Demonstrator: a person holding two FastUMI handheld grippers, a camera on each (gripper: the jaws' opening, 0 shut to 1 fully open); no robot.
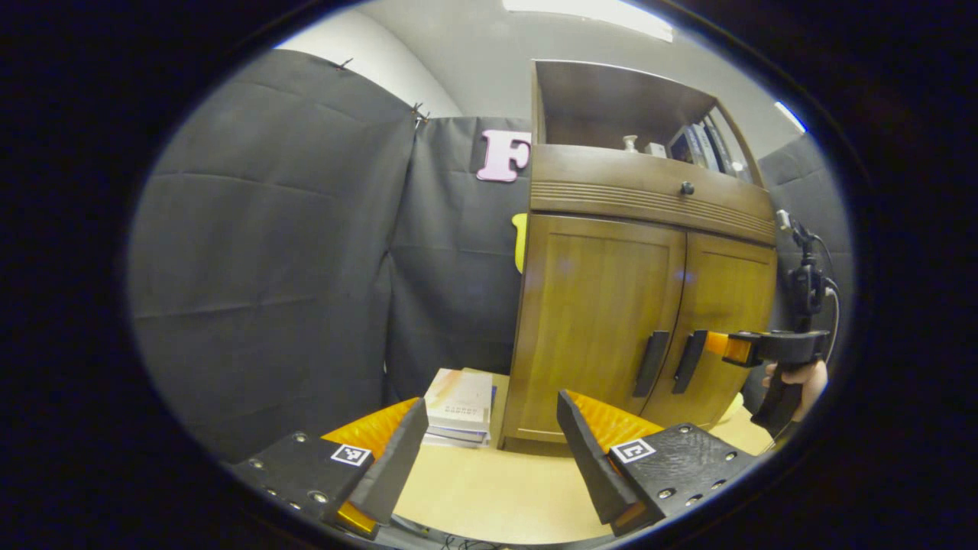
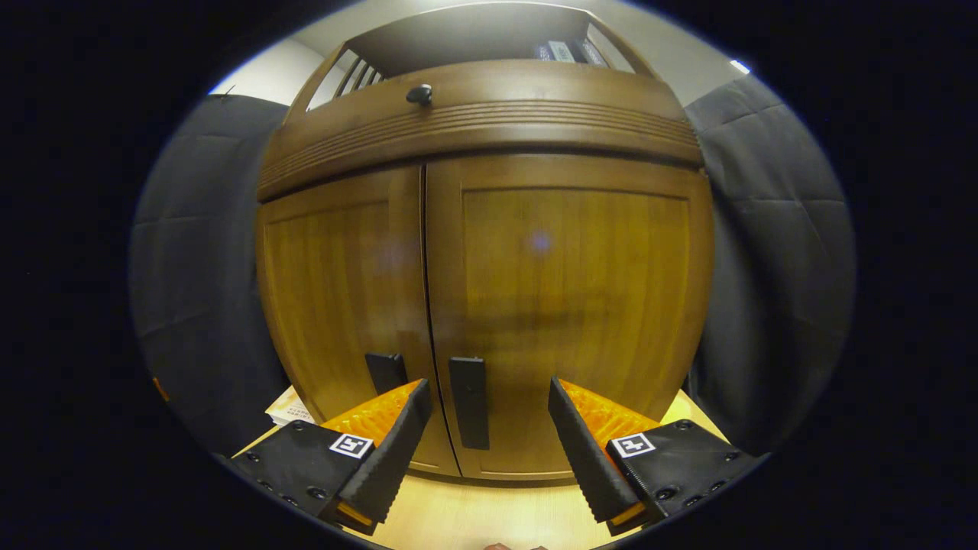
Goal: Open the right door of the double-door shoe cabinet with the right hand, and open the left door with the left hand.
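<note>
Right gripper view puts the shoe cabinet [image 2: 489, 252] squarely ahead of me on the desk [image 2: 474, 519], both doors shut, the seam between them running straight down just left of centre. The right door [image 2: 573, 305] takes up most of what lies ahead, and its handle [image 2: 468, 401] is a dark upright bar set low, right beside the seam. My right tool [image 2: 489, 435] has its fingers spread wide apart, and that bar stands between them, a little nearer the left finger, with its long axis vertical and so across the closing direction, which suits a pinch. I judge the fingers are not yet touching the bar. In the left gripper view I see the same right tool [image 1: 714, 344] from the side, its tip close against the right handle [image 1: 689, 360], a hand behind it. The left door [image 1: 596, 321] and its handle [image 1: 651, 363] lie up and to the right of my left tool [image 1: 493, 431], which sits well back from the cabinet, fingers wide apart and holding nothing. So the right tool is far nearer its handle, and I take the right door's pull as the move in hand.
</note>
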